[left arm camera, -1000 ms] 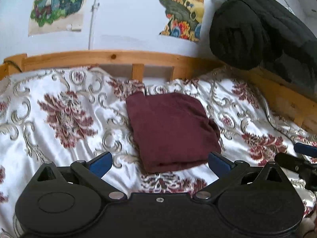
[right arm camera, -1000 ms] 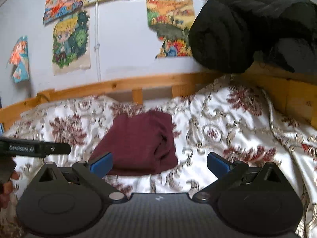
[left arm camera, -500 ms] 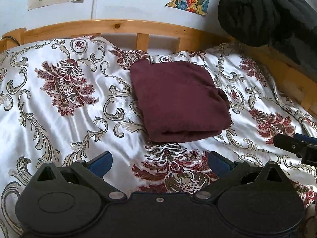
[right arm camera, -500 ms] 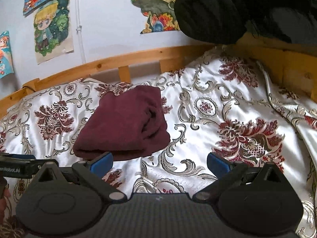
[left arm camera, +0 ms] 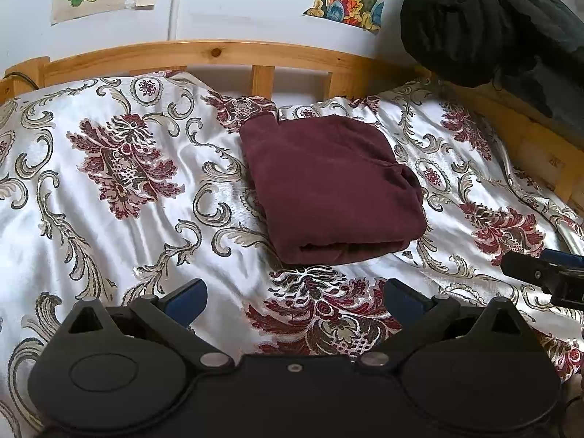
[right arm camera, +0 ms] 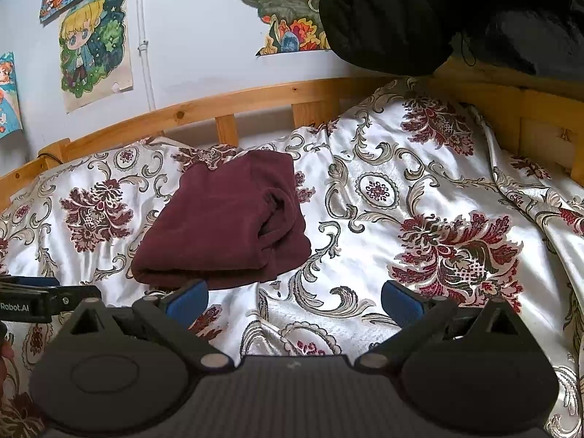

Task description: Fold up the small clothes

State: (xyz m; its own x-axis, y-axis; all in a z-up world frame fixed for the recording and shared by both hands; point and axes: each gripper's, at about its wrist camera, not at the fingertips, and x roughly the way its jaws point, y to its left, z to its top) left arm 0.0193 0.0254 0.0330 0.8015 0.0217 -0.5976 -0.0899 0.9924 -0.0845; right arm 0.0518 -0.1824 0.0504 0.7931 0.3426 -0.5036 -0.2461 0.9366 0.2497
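A pale wall (right arm camera: 204, 36) hung with cartoon posters (right arm camera: 93, 45) backs a wooden bed frame (left arm camera: 219, 51), and a dark bundled coat (left arm camera: 485, 18) rests on the frame at the far right. The bed is spread with a shiny white cover (left arm camera: 109, 219) printed with dark red flowers and scrolls.

On that cover, toward the headboard, lies the maroon garment (left arm camera: 328, 186), folded into a thick, roughly square packet. Its rounded fold edge faces the tools; its looser layered side faces right.

The left tool (left arm camera: 294, 297) hovers over the cover with jaws spread wide, holding nothing; the packet lies straight ahead of it, just apart. The right tool (right arm camera: 294, 299) is equally spread and empty, and from it the packet sits ahead and to the left.

Judging by this, the left tool is better lined up on the near edge, and the fold looks nearly or fully done.
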